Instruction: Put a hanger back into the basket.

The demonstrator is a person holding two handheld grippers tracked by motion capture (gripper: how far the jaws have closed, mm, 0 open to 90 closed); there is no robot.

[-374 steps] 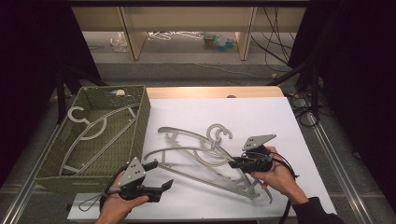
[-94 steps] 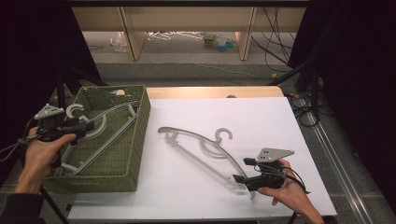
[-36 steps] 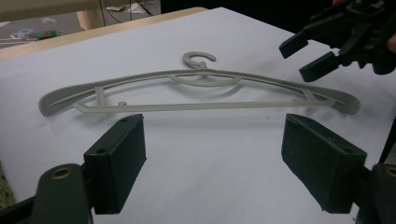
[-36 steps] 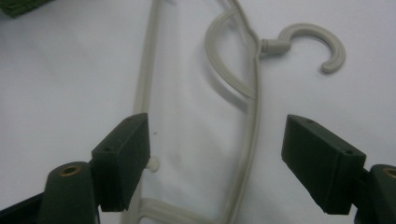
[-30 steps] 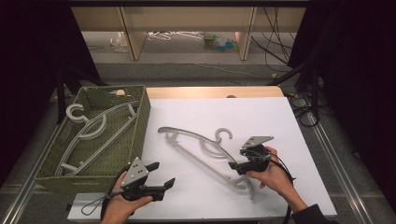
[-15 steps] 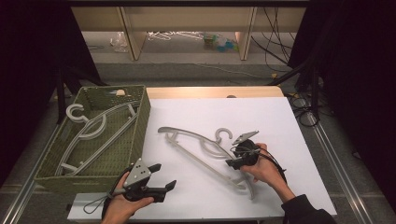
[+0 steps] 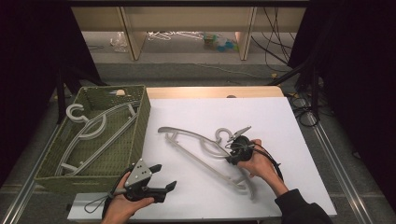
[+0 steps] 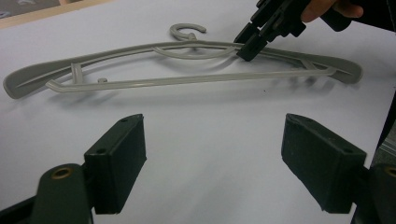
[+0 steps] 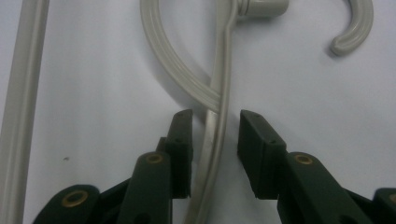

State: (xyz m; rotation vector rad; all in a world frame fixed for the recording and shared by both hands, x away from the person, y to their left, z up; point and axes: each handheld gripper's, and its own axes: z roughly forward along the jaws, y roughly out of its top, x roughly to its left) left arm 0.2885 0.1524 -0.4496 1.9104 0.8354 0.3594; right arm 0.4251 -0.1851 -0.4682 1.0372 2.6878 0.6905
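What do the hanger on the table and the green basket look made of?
Hanger: apparently moulded plastic, matte grey; one-piece ribbed arms and hook suggest it. Basket: seemingly woven fibre or plastic wicker, dull olive green; a fine weave shows on its walls, the exact material unclear.

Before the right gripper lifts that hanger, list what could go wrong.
The right gripper straddles the hanger's thin shoulder bar, jaws just closing, a gap still showing beside the bar; it may slip out. The grip sits beside the hook, near the middle, yet the long hanger could still swing. The basket already holds hangers; hooks may tangle.
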